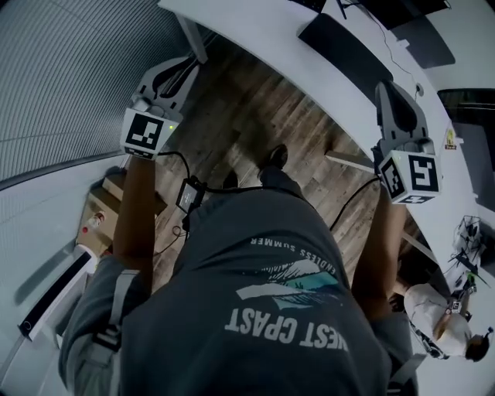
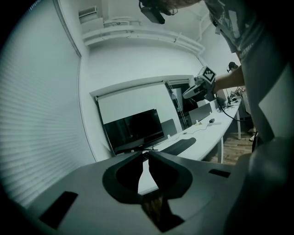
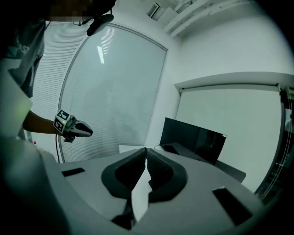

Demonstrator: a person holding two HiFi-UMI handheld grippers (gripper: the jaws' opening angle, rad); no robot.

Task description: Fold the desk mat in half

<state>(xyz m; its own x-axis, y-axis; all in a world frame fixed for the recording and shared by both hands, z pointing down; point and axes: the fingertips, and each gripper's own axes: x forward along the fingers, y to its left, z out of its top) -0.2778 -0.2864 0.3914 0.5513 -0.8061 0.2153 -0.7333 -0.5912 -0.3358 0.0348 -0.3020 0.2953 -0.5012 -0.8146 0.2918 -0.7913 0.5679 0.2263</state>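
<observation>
A long white desk point(image 1: 259, 23) curved past a wooden floor point(image 1: 255, 116). The dark desk mat point(image 1: 344, 48) lay flat on it, apart from both grippers and nearer the right. The left gripper point(image 1: 182, 69) and right gripper point(image 1: 390, 93) hung over the floor, jaws closed on nothing.

place: office | evidence: long white desk point(image 1: 259, 25), monitor point(image 2: 133, 131), window blinds point(image 3: 110, 92), wood floor point(image 1: 255, 116)
</observation>
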